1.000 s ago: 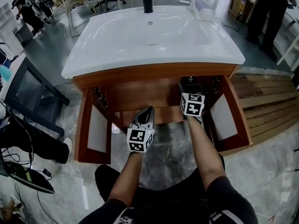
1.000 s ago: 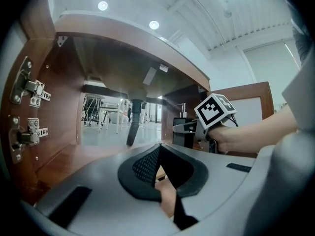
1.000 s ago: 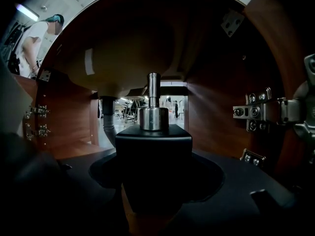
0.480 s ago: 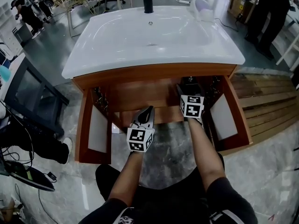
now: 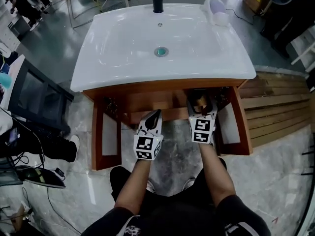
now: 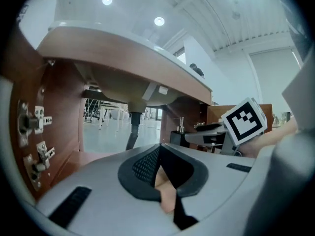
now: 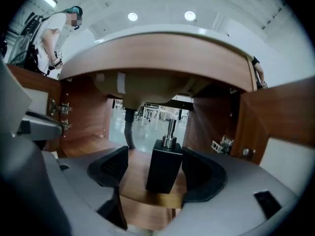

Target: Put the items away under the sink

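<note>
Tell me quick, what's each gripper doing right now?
Left gripper: jaws closed, apparently empty.
Right gripper: jaws open, one either side of the black soap bottle.

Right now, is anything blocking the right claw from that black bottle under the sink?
Nothing visible does. The black pump bottle stands on the wooden shelf directly between the open jaws of the right gripper. The grey drain pipe is behind it to the left, out of the way.

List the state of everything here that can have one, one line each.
Cabinet doors: both swung open.
Soap dispenser: standing upright on the cabinet floor.
Right gripper: open, jaws either side of the dispenser.
Left gripper: shut, empty.
Sink basin: empty.
</note>
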Demonstrator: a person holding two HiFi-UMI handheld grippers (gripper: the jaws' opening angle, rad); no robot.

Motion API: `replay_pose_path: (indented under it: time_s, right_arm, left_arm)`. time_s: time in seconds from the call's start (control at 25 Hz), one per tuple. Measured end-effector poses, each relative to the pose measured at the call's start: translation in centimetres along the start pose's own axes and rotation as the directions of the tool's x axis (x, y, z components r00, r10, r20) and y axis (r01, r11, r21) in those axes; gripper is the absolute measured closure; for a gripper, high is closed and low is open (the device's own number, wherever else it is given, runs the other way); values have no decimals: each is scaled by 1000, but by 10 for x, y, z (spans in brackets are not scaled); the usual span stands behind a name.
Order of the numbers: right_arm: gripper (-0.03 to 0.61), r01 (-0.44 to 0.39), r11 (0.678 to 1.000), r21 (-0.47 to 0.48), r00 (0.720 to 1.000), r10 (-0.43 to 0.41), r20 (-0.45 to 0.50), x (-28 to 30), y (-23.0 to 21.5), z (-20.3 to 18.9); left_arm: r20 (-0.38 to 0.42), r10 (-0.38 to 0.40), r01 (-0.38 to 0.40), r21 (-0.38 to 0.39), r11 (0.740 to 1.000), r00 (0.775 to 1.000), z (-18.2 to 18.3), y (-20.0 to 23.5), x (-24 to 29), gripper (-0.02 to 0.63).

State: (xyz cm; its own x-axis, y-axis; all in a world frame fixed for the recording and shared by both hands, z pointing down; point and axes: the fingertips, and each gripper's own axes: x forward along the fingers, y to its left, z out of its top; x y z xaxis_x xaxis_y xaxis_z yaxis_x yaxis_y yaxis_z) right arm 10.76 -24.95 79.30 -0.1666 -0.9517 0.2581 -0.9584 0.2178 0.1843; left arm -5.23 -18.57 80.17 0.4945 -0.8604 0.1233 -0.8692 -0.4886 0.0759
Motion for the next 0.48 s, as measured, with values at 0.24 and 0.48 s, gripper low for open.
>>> replay_pose_path:
  time_s: [0.24, 0.48]
  right_arm:
    - [430, -55, 998, 22, 998, 54, 17, -73, 17, 80]
    - [555, -126, 988, 84, 992, 123, 39, -138, 24, 188]
  left_arm:
    - [-32, -25, 25, 2, 1000, 999, 89, -12, -35, 607]
    - [-119, -12, 12, 3, 1000, 993, 183, -32, -73, 607]
